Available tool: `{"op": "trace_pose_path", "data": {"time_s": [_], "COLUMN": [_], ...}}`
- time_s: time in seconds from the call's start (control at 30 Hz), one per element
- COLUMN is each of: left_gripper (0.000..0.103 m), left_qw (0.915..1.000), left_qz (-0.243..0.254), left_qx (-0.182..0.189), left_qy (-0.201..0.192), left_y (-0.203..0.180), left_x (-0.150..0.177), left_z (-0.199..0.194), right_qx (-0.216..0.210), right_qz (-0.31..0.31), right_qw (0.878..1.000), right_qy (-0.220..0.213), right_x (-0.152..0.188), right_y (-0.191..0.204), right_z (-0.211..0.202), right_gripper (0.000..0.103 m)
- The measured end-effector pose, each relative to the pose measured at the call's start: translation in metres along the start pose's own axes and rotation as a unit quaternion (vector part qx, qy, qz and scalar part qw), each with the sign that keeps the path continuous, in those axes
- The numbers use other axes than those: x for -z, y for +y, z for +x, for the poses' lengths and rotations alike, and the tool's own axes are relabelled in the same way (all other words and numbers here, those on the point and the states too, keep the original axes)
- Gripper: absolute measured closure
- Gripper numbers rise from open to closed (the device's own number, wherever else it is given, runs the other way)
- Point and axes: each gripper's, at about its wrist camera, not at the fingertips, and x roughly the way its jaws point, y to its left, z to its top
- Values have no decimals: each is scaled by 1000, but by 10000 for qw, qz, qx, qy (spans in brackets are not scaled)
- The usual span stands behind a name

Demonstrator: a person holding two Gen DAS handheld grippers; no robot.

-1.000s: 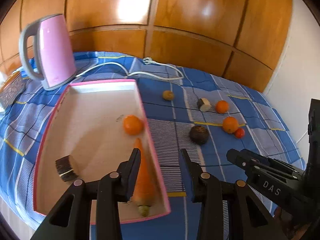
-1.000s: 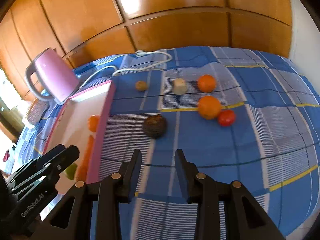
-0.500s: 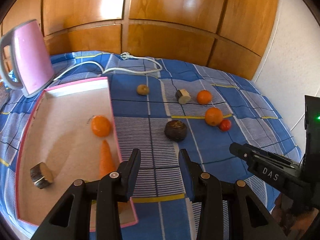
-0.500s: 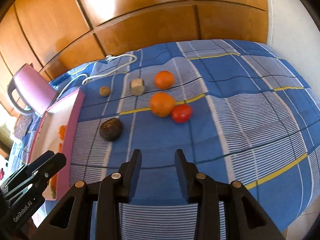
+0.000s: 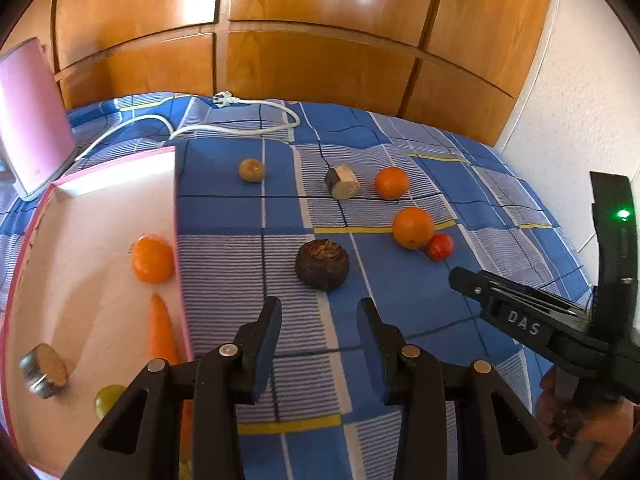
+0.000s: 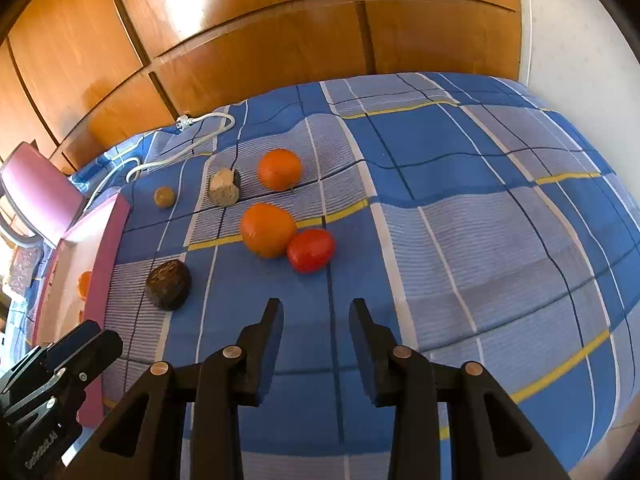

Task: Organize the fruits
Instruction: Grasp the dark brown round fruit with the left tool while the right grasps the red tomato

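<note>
6 pieces loose on the blue checked cloth (image 6: 460, 184), well apart from the pink tray (image 5: 178, 216) at the left of the frame: dark brown round fruit (image 5: 322, 264) centre, just ahead of the left gripper (image 5: 318, 312); larger orange (image 5: 413, 227) touching the red tomato (image 5: 440, 246) to its right; smaller orange (image 5: 391, 183) and cut tan chunk (image 5: 342, 182) above, side by side; small brownish fruit (image 5: 251, 169) upper centre. Already in the tray: 1 orange (image 5: 152, 258), a carrot (image 5: 162, 332), a sliced round piece (image 5: 43, 370) at lower left, something greenish (image 5: 108, 398) at the bottom edge.

Mid-task, apparently between placements and lining up a fresh pick. Left gripper spread wide, holding nothing, aimed at the dark fruit; right gripper (image 6: 316, 312) likewise spread and empty, bottom centre of its view, pointed toward the tomato (image 6: 311, 250) and larger orange (image 6: 268, 230).

Next move likely calls for a forward drop over 1 fruit; tomato and orange in contact, so a narrow, clean straddle needed to avoid rolling the neighbour; gentle squeeze for the tomato. Pink kettle (image 5: 30, 120) and white cord (image 5: 224, 126) in the upper left, out of the way.
</note>
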Motion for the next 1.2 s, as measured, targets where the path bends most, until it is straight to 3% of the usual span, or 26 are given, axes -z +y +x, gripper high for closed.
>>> {"op": "trace_pose_path", "data": {"time_s": [0.2, 0.43, 0.77, 0.87, 0.93, 1.2], "left_gripper": [63, 52, 53, 54, 61, 62], "left_qw": [9999, 9996, 9993, 9997, 9997, 9997], "left_qz": [-63, -219, -210, -74, 14, 114], "left_qx": [51, 65, -48, -70, -126, -99], "left_qy": [68, 135, 303, 226, 196, 166], "left_y": [-2, 0, 1, -1, -2, -6], "left_x": [-9, -16, -22, -22, -22, -16], "left_z": [17, 34, 66, 69, 70, 65], "right_qx": [61, 140, 122, 135, 110, 1], "right_qz": [-260, -505, -902, -993, -988, -904], "right_qw": [9996, 9986, 9958, 9949, 9950, 9959], "right_qy": [36, 79, -51, -106, -128, -100], "right_x": [-13, -23, -30, -28, -29, -28], "right_y": [4, 6, 16, 17, 17, 16], "right_z": [17, 32, 42, 43, 44, 41], "right_gripper": [67, 67, 72, 72, 72, 73]}}
